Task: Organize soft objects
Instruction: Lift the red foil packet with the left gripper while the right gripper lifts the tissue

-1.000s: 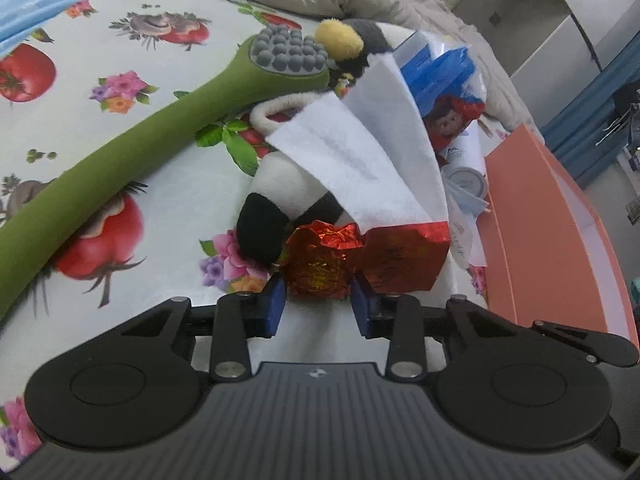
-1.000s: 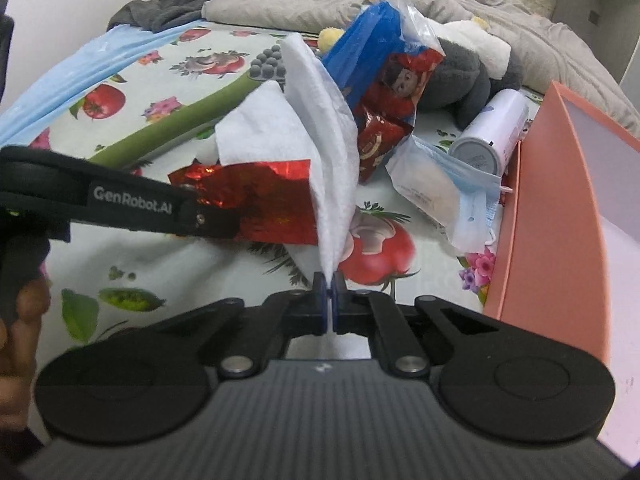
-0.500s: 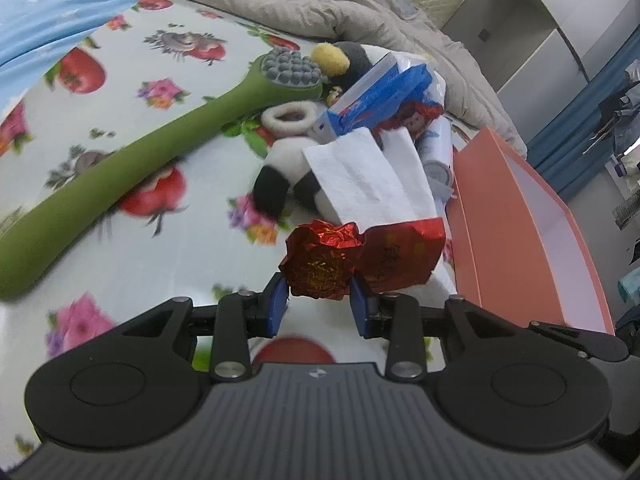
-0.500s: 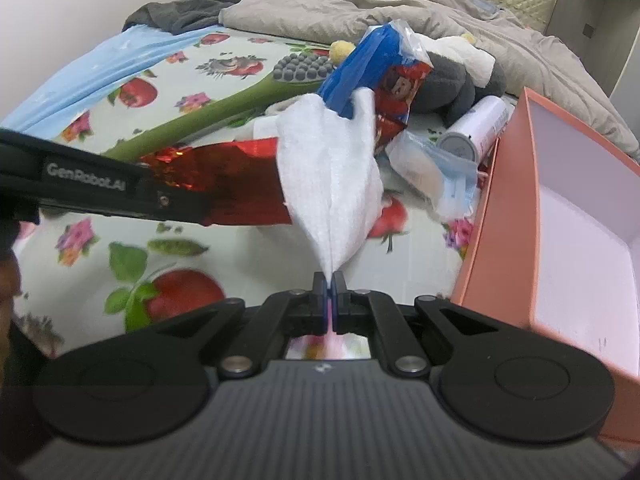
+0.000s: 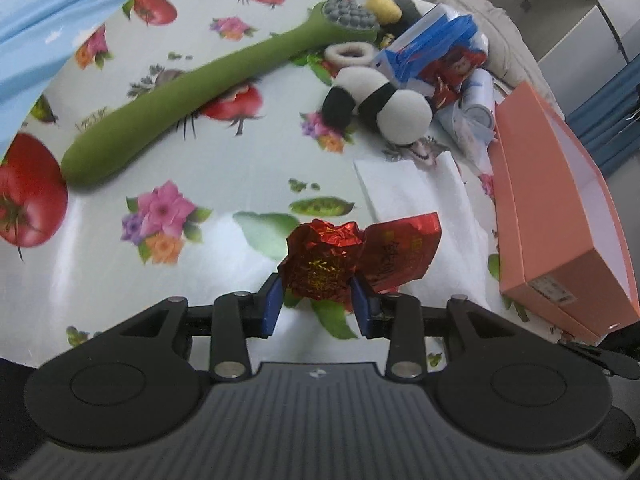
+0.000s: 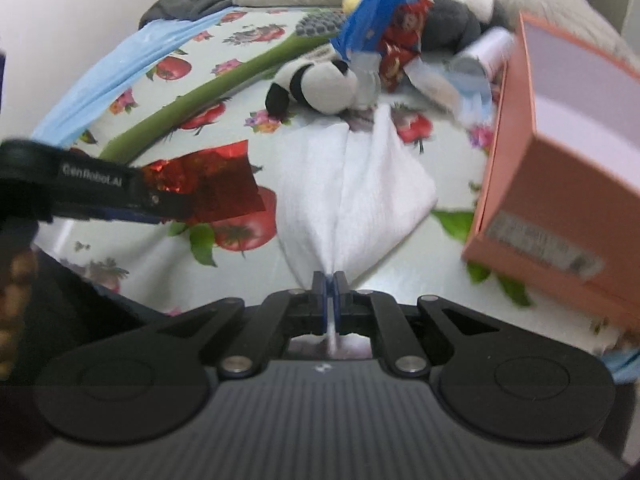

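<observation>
Red foil pack [image 5: 336,258]: crinkly, shiny red w/ gold print; one end bunched into a crumpled knot, the other end a flat rectangular flap sticking out to the right. Held up above the bed sheet, not lying on it. In right wrist view it shows side-on, dark red, translucent at the edge [image 6: 208,184].
White cloth [image 6: 352,184]: soft, lightly textured, folded; fans out wide from a pinched corner, a crease down the middle. Far tip reaches toward the plush panda. In left wrist view it sits just right of the foil pack, beside the box [image 5: 416,184].
Left gripper [image 5: 318,304]: jaws partway spread, blue pads pressing both sides of the foil knot; opening has just grown a little, pack remains between them.
Right gripper [image 6: 330,284]: jaws pressed together on the cloth corner.
Plush panda [image 5: 380,100]: black & white, lying on its side on the sheet, beyond the cloth.
Green brush [image 5: 192,88]: long soft handle, grey nubbed head, diagonal across the sheet, left of panda.
Orange box [image 5: 560,208]: open, pale inside, at right edge, near the cloth.
Bed sheet [image 5: 200,184]: pale w/ tomato & flower print.
Pile behind panda: blue-and-red snack bag [image 5: 432,44], white cylinder [image 5: 478,100]; rest too cluttered to tell.
</observation>
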Motion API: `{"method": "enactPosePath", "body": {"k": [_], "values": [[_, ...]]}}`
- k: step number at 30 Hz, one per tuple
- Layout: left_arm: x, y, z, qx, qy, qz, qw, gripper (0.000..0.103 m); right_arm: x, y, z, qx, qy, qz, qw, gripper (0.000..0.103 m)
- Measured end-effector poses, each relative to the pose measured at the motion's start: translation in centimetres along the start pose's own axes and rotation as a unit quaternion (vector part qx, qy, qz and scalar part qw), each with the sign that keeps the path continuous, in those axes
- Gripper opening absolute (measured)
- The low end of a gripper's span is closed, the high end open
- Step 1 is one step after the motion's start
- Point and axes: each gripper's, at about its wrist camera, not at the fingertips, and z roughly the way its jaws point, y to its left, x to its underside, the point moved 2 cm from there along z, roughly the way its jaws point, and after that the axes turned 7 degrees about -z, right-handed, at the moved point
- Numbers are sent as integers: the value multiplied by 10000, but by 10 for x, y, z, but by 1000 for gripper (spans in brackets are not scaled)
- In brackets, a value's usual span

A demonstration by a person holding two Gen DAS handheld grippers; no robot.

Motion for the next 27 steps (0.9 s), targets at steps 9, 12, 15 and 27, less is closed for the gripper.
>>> {"method": "enactPosePath", "body": {"k": [9, 12, 15, 27], "values": [[-2, 13, -5, 184, -90, -156, 9997, 72, -4, -15, -6, -319, -159, 489, 9982, 53], [-3, 13, -5, 276, -111, -131, 9995, 72, -7, -14, 1, -348, -108, 441, 9984, 52], [-4, 14, 0, 308, -125, -154, 9993, 72, -15, -13, 10, -233, -185, 345, 9990, 52], [-6, 11, 14, 236, -161, -68, 9996, 71, -39, -20, 55, 222, -200, 157, 9994, 61]]}}
